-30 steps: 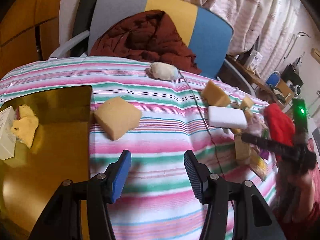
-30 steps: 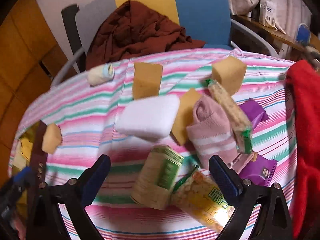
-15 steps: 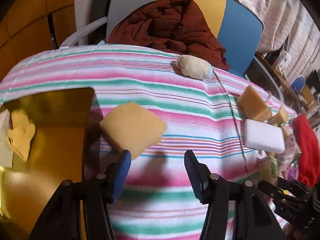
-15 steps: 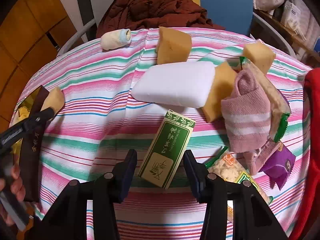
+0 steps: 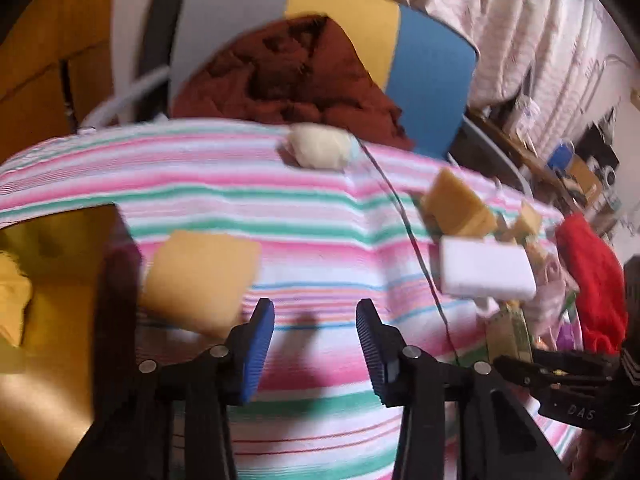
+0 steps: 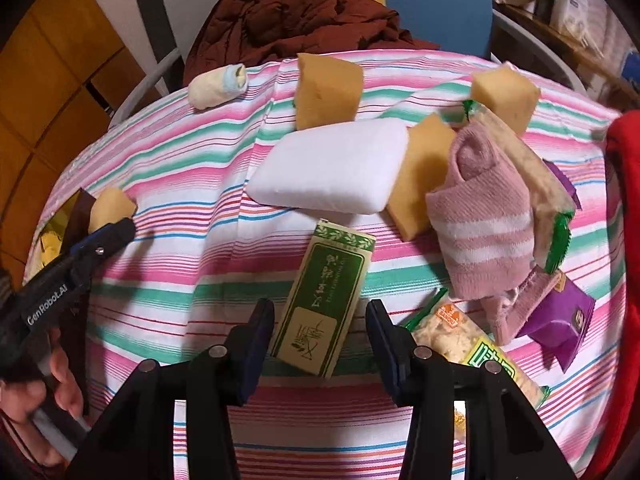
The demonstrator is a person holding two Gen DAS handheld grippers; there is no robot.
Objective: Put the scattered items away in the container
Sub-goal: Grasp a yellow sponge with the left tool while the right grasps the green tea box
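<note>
My left gripper (image 5: 315,342) is open and empty over the striped cloth, just right of a yellow sponge (image 5: 200,280) that lies beside the gold container (image 5: 52,360). My right gripper (image 6: 320,340) is open, its jaws on either side of the near end of a green and cream box (image 6: 326,300), not closed on it. A white sponge (image 6: 332,170), more yellow sponges (image 6: 326,88), a pink striped sock (image 6: 484,216), snack packets (image 6: 464,340) and a rolled cream sock (image 6: 218,86) lie scattered on the table.
A chair with a dark red jacket (image 5: 288,76) stands behind the table. A red cloth (image 6: 624,240) lies at the right edge. A thin black cable (image 5: 404,216) runs across the cloth. The container holds a yellow cloth (image 5: 12,300).
The left gripper has shifted right, so the yellow sponge now lies left of its fingers. The right gripper has moved forward around the green box's near end.
</note>
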